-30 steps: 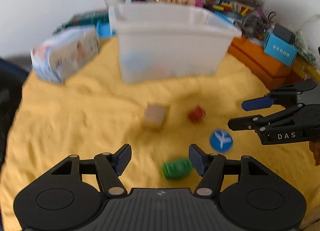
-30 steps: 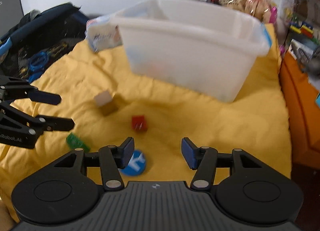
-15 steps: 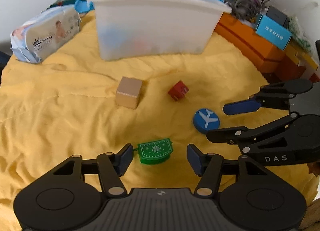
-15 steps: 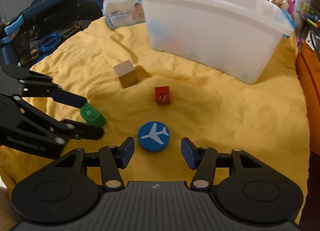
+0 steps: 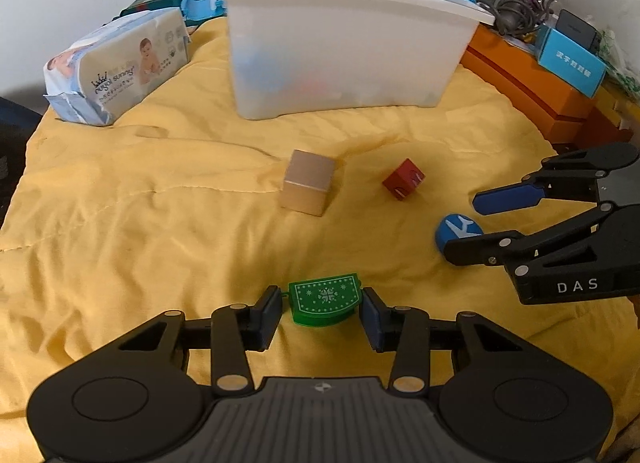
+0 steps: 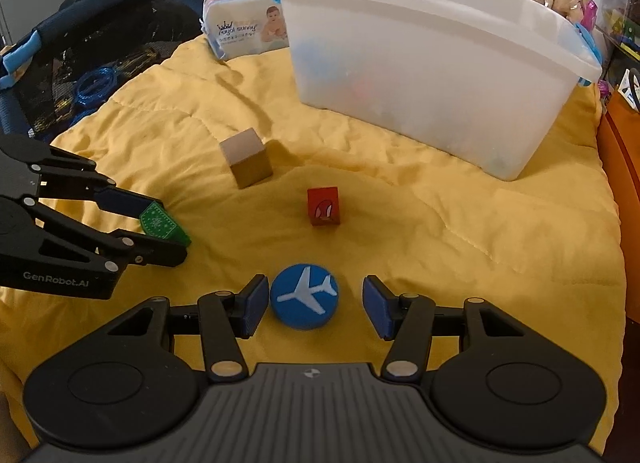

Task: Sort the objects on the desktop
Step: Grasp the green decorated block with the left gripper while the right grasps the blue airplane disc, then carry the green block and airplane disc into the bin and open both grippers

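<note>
Bin (image 5: 340, 43) contents blurred behind frosted wall

The right gripper (image 5: 476, 223) reads "DAS", the left gripper (image 6: 160, 231) "GenRobot.AI", the wipes pack (image 6: 248, 29) "royal sunny".

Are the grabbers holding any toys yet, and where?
Not quite. The left gripper is closing around the green snowflake block at its two ends, pads almost touching. The right gripper is open around the blue round airplane disc, not squeezing it.
</note>
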A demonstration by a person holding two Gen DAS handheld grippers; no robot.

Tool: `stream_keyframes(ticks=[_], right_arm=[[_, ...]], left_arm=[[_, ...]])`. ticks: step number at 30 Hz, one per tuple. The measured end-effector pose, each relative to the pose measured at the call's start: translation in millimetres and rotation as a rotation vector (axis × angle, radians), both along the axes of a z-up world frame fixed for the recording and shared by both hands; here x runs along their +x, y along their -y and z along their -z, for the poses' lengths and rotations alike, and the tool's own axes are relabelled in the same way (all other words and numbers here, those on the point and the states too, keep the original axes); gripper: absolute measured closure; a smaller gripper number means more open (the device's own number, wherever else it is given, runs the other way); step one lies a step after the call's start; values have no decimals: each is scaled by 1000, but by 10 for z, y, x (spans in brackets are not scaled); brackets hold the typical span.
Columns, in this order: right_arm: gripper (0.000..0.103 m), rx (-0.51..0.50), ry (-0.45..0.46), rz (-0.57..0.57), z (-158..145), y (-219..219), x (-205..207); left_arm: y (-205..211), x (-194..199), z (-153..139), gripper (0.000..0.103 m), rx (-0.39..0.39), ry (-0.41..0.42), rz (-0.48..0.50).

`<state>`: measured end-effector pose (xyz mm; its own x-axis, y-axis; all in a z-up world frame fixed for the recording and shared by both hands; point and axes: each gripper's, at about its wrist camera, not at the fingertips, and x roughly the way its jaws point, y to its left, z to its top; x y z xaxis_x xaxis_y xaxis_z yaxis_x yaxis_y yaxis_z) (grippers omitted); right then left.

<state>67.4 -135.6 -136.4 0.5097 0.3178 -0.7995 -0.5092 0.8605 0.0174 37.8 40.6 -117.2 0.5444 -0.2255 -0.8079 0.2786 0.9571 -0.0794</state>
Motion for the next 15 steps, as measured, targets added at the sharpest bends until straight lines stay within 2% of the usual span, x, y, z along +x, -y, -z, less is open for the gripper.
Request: stream_keyframes(ticks=[5, 10, 12, 13, 15], right_arm=[[45, 17, -33, 2, 75, -11, 46], [45, 10, -26, -11, 94, -13, 37], [50, -8, -16, -28, 85, -35, 30], [60, -14, -9, -38, 75, -44, 19], [61, -30, -2, -58, 55, -62, -5]], left_arm=[[-18, -3, 8, 56, -12, -3, 3], [3, 10, 23, 56, -12, 1, 7], [10, 14, 27, 57, -11, 7, 7], [13, 14, 26, 57, -13, 7, 8], [8, 1, 8, 57, -29, 8, 14]])
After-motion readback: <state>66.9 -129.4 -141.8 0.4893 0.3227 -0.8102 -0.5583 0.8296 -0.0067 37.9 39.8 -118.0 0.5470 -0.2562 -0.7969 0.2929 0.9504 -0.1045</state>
